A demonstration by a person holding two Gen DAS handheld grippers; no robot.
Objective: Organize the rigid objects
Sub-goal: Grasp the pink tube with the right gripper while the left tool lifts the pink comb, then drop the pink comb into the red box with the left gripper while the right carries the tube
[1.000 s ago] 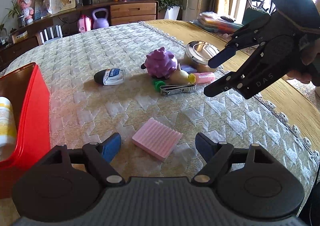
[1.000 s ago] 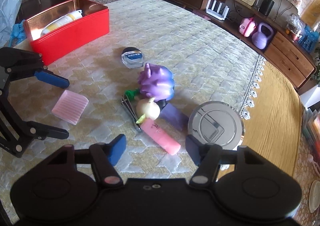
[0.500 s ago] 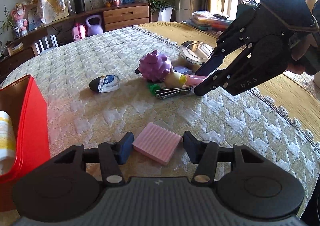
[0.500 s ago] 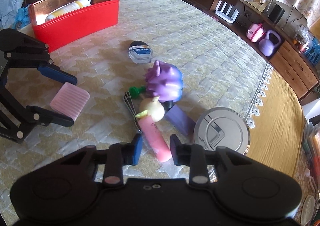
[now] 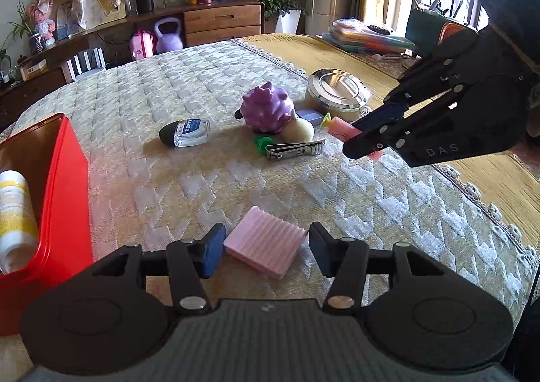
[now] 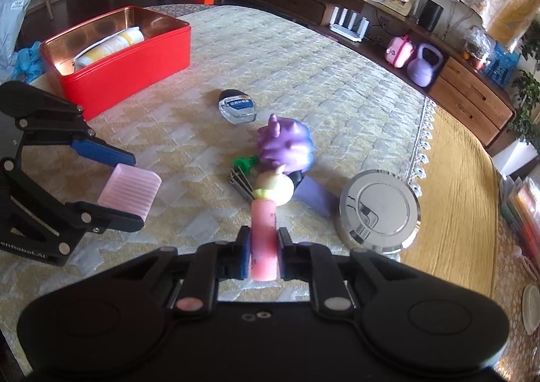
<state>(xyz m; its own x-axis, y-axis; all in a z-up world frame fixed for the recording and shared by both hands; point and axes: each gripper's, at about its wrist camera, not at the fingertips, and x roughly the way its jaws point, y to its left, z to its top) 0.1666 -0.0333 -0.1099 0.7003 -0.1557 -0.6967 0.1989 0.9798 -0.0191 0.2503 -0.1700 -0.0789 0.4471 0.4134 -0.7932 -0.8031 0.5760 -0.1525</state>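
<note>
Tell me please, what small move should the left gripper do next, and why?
Probably close: the left gripper is open around the pink ridged block, which lies on the bedspread between its fingers, ungrasped. The right gripper already holds the pink tube.

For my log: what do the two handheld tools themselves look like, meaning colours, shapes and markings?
Both are matte black plastic. The left tool has a ribbed grey top, two round housings, scissor-like link arms with silver rivets and blue pads on its fingers. The right tool is the same build; from the left wrist view its side carries pale "DAS" lettering. Partly legible white lettering marks the left tool's side. No cables or sleeves show.
</note>
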